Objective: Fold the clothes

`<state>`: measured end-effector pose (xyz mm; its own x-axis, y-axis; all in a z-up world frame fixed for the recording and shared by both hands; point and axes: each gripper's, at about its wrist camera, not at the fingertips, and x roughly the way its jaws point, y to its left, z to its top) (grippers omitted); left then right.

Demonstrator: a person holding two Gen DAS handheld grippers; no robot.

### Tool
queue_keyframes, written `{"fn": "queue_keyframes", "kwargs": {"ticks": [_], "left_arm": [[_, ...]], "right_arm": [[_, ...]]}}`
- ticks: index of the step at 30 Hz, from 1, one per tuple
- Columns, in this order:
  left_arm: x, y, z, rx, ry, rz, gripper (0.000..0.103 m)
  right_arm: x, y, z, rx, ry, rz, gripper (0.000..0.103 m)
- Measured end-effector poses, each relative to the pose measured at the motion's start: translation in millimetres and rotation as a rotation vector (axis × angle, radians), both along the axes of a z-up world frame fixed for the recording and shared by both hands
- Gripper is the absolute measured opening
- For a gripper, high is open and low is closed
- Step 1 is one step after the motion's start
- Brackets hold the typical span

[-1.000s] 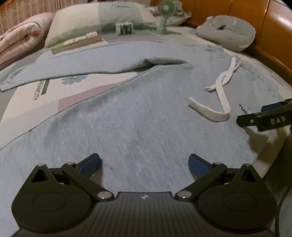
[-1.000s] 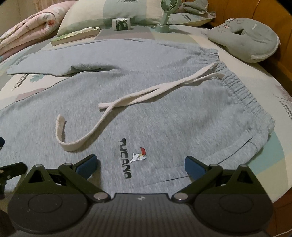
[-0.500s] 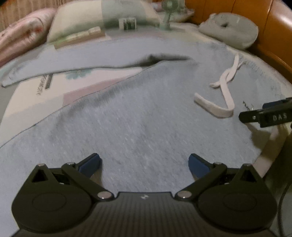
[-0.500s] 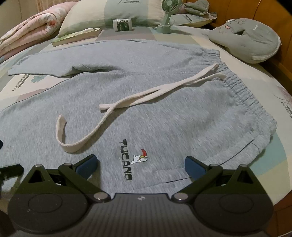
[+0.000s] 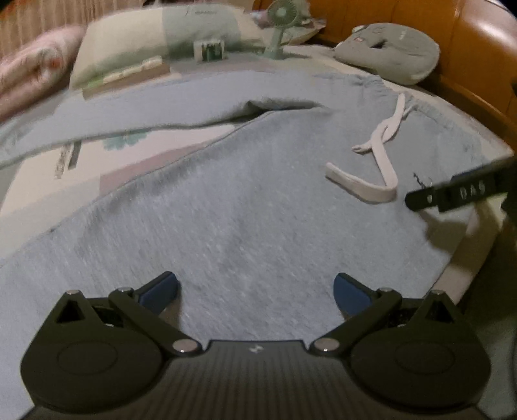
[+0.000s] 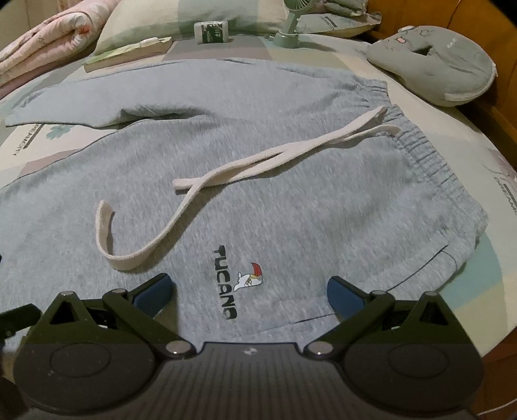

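We see a pair of grey sweatpants (image 6: 290, 181) spread flat on a bed (image 6: 504, 181), directly ahead of both grippers. Our left gripper (image 5: 255, 287) has its blue-tipped fingers (image 5: 161, 289) wide apart, holding nothing, with one trouser leg lying between and beyond them. Ahead and to its right lies the white drawstring (image 5: 378, 174), loose on the cloth, and just right of that a black finger of the other gripper enters the view. The second trouser leg stretches away ahead to the left.

Our right gripper (image 6: 248, 290) is likewise spread, empty, over the hip area of the sweatpants. The printed logo (image 6: 232, 284) (the word TUCANO with a small bird) sits between its fingers (image 6: 345, 295). The drawstring (image 6: 226, 184) runs from the elastic waistband (image 6: 429, 155), ahead to the right, to a loop ahead to the left.

Far ahead stand a small green fan (image 6: 290, 29), a pillow (image 6: 200, 13) and a small box (image 6: 211, 31); a grey cushion (image 6: 436, 64) lies far right, a pink quilt (image 6: 48, 42) far left.
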<state>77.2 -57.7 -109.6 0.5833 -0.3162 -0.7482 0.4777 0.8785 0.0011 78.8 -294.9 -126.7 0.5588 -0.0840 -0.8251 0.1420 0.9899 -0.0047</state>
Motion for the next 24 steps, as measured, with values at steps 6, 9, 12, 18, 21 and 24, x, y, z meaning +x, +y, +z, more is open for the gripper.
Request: {"fn": "queue_keyframes", "kwargs": {"ticks": [6,9,12,18,21,24], "left_arm": [[0,4,0,-0.026,0.006,0.043,0.102],[3,0,-1,-0.027,-0.007,0.068,0.102],[4,-2,-2,-0.048,-0.024,0.108,0.102],[-1,4,7,-0.034,-0.038,0.058,0.102],[-8,11,17,-0.04,-0.11,0.015,0.102],[-11,18,15,-0.038,-0.119,0.017,0.102]], "right_arm": [[0,1,0,-0.001,0.003,-0.004,0.103],[-1,1,0,-0.003,-0.002,-0.002,0.103],[-3,1,-1,-0.007,-0.014,0.003,0.103],[-8,4,-2,-0.02,-0.038,0.0,0.103],[-11,8,-2,-0.03,-0.047,-0.024,0.103],[-6,9,2,-0.026,-0.009,-0.047,0.103]]}}
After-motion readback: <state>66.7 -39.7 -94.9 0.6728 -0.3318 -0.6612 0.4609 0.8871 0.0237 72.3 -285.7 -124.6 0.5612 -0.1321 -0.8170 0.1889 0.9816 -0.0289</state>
